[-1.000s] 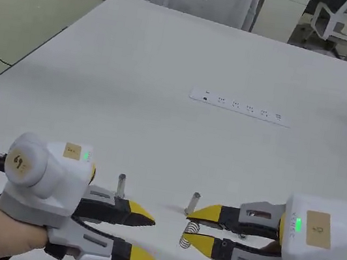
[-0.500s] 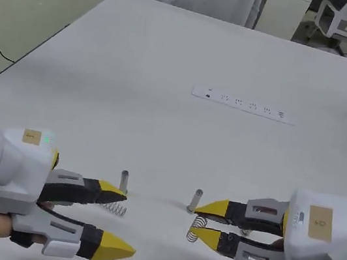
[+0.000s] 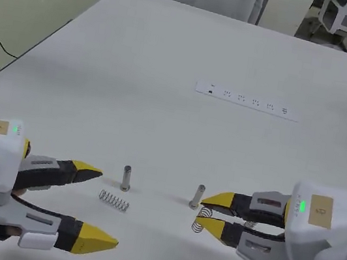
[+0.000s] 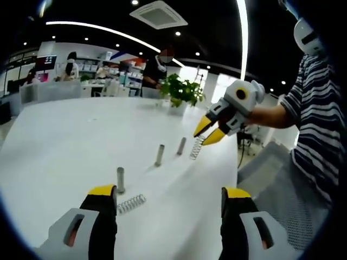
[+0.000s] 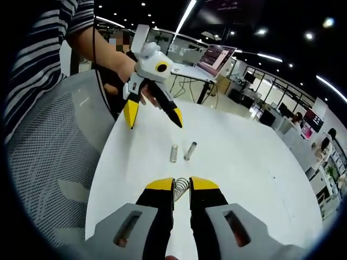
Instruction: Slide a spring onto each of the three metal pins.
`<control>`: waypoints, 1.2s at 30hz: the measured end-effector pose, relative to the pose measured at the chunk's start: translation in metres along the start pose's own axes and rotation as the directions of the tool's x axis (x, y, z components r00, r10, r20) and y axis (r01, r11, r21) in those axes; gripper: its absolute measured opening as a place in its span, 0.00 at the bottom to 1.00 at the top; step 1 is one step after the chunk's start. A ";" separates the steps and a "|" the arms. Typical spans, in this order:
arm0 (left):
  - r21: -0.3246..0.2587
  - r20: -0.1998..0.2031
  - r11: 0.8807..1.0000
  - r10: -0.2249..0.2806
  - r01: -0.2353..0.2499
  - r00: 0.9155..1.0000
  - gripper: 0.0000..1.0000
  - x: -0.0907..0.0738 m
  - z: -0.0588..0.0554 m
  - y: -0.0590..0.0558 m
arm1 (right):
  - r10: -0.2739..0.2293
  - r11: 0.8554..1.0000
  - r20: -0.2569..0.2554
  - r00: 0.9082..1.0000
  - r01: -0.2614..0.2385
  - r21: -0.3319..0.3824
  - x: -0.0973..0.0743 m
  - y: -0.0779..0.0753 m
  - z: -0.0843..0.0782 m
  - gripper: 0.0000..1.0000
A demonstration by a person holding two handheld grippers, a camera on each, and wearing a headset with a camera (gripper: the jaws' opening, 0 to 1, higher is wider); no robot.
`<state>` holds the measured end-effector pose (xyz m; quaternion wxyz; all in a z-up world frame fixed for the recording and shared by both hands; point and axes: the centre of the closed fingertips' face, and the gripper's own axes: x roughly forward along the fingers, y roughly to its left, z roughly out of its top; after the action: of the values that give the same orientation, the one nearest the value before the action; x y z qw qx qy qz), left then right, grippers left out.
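3 pins [image 4: 159, 155] stand in left gripper view, 2 in head view

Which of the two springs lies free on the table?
The loose spring lying flat near the left hand-held gripper; the other spring is pinched by the right hand-held gripper.

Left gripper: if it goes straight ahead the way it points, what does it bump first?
The left gripper would probably meet the loose spring on the table, by its open jaws; its height is unclear.
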<state>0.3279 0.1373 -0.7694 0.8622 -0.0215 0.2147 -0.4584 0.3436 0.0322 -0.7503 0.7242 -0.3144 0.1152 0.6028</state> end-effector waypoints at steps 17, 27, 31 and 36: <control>-0.003 0.023 0.995 0.101 -0.101 0.995 0.98 -0.018 -0.005 0.021 | -0.019 1.000 -0.023 1.000 0.019 0.010 0.002 -0.008 -0.007 0.07; -0.018 0.032 0.993 0.118 -0.118 0.992 0.98 -0.023 -0.005 0.023 | -0.095 0.992 -0.010 0.995 0.096 0.080 0.002 -0.039 -0.007 0.07; -0.019 0.030 0.993 0.119 -0.118 0.992 0.98 -0.023 -0.006 0.022 | -0.111 0.989 -0.009 0.994 0.112 0.100 0.003 -0.048 -0.007 0.07; -0.013 0.033 0.991 0.130 -0.129 0.991 0.97 -0.025 -0.005 0.024 | -0.126 0.985 -0.008 0.992 0.126 0.119 0.003 -0.059 -0.007 0.07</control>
<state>0.3320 0.1722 -0.7707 0.8935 -0.0198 0.2036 -0.3998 0.4011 0.0262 -0.7385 0.7784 -0.2775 0.1312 0.5477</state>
